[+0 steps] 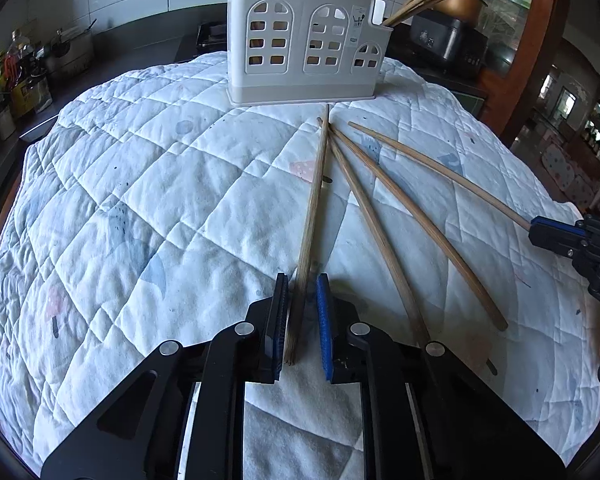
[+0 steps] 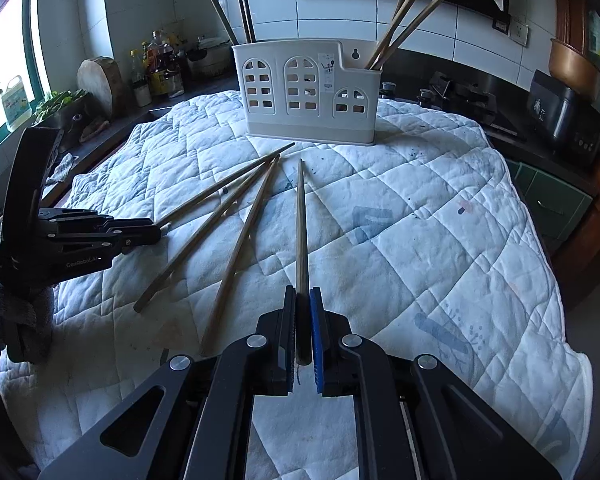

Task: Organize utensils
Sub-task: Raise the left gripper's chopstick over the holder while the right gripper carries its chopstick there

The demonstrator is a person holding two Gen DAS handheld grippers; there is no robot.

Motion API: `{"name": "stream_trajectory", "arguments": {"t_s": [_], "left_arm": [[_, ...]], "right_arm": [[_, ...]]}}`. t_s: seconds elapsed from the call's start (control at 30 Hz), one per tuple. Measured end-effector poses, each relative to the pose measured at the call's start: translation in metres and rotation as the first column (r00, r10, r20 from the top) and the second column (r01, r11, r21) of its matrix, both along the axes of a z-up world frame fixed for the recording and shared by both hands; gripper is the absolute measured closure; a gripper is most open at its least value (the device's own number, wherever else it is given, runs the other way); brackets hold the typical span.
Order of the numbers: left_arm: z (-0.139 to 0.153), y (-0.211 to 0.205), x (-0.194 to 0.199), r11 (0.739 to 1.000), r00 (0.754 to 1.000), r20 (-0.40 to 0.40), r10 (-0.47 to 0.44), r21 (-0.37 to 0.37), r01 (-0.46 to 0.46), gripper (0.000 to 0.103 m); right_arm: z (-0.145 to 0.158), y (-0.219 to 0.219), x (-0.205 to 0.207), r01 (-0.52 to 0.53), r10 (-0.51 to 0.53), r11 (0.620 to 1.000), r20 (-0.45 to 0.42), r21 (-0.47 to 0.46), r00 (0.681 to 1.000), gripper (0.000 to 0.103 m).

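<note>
A white utensil holder [image 1: 300,40] with window cut-outs stands at the far end of the quilt; it also shows in the right wrist view [image 2: 308,92], with several chopsticks upright in it. Several wooden chopsticks lie fanned out on the quilt. My left gripper [image 1: 302,280] straddles the thick end of one chopstick [image 1: 314,200], its pads a little apart from it. My right gripper [image 2: 303,292] is shut on another chopstick [image 2: 301,220], which points at the holder. Two loose chopsticks [image 1: 400,220] lie between the grippers. The left gripper also shows in the right wrist view [image 2: 156,232], the right gripper in the left wrist view [image 1: 536,228].
The quilt [image 1: 140,200] covers a counter. Bottles and jars [image 2: 156,68] stand at the back left. A stove [image 2: 460,96] and a dark cooker [image 2: 560,116] are at the back right. The quilt's edge drops off on the right [image 2: 560,320].
</note>
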State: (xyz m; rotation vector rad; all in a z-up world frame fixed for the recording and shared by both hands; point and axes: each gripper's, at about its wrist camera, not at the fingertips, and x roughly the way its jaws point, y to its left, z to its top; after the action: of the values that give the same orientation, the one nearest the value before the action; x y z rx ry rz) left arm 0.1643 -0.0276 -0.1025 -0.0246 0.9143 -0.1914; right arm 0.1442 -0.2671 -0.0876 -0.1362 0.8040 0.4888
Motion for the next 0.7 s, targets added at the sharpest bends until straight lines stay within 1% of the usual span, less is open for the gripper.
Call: {"name": "stream_trajectory", "arguments": {"t_s": [0.03,0.1,0.13,0.33,0.5,0.7], "left_arm": [[0.000,-0.001,0.000,1.000,1.000,0.001,-0.001,0.011,0.001,0.094],[0.001,-0.001,0.000,1.000,1.000,0.001,0.001,0.014,-0.001,0.095],[0.002,0.000,0.000,1.000,1.000,0.002,0.005,0.009,-0.005,0.097],[0.014,0.006,-0.009,1.000,1.000,0.028,0.004,-0.023,-0.004,0.098],[0.033,0.014,-0.018,0.998,0.997,0.072,0.016,-0.057,-0.012,0.098],[0.066,0.022,-0.026,0.995,0.989,0.145,0.025,-0.099,-0.011,0.098]], "right_arm": [[0.002,0.000,0.000,0.001,-0.001,1.000,0.003,0.003,1.000,0.096],[0.006,-0.001,-0.002,0.003,-0.003,1.000,0.014,0.007,1.000,0.096],[0.009,-0.002,-0.003,0.004,-0.004,1.000,0.020,0.011,1.000,0.096],[0.033,-0.007,-0.006,0.014,-0.017,0.999,0.072,0.036,0.997,0.096],[0.055,-0.007,-0.007,0.013,-0.019,0.999,0.116,0.052,0.993,0.096],[0.082,-0.001,-0.006,-0.002,-0.007,0.998,0.165,0.058,0.986,0.096]]}}
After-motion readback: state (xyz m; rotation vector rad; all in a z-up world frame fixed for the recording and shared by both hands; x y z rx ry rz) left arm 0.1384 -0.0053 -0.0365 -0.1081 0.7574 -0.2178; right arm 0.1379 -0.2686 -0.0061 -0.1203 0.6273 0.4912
